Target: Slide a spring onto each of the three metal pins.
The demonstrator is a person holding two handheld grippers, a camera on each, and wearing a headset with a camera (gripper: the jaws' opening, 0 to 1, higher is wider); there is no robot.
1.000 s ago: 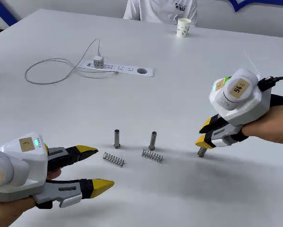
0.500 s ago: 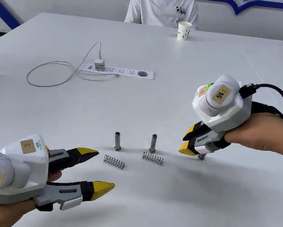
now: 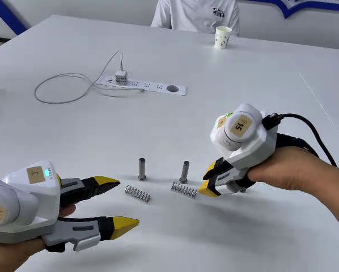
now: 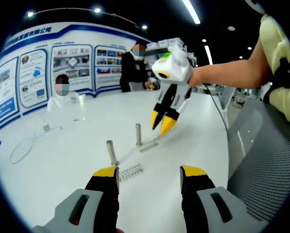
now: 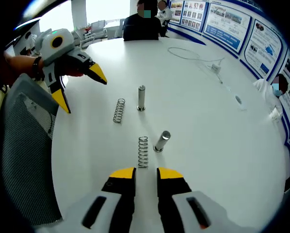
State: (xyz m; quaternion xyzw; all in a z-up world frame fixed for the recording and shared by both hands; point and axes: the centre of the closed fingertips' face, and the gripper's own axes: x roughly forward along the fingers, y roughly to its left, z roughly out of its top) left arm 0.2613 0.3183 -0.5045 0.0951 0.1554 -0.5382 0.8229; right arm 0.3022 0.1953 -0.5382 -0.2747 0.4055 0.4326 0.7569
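Observation:
Two bare metal pins [image 3: 142, 169] [image 3: 185, 171] stand upright mid-table. A loose spring [image 3: 137, 193] lies in front of the left pin, and another spring [image 3: 183, 190] lies in front of the right pin. My right gripper [image 3: 208, 181] hovers just right of that second spring, jaws a narrow gap apart and holding nothing. In the right gripper view the spring [image 5: 143, 152] lies straight ahead of the gripper [image 5: 146, 174], beside a pin [image 5: 162, 141]. My left gripper [image 3: 117, 203] waits open at the near left, facing the other spring [image 4: 130, 171].
A white power strip [image 3: 141, 86] with a charger [image 3: 122, 76] and looped cable [image 3: 62, 85] lies at the back left. A paper cup [image 3: 222, 37] stands at the far edge, in front of a seated person [image 3: 198, 14]. A black cable [image 3: 305, 130] trails from the right gripper.
My right gripper has moved left, away from the pin with a spring on it at the right, to the spring by the middle pin. The left gripper has stayed put.

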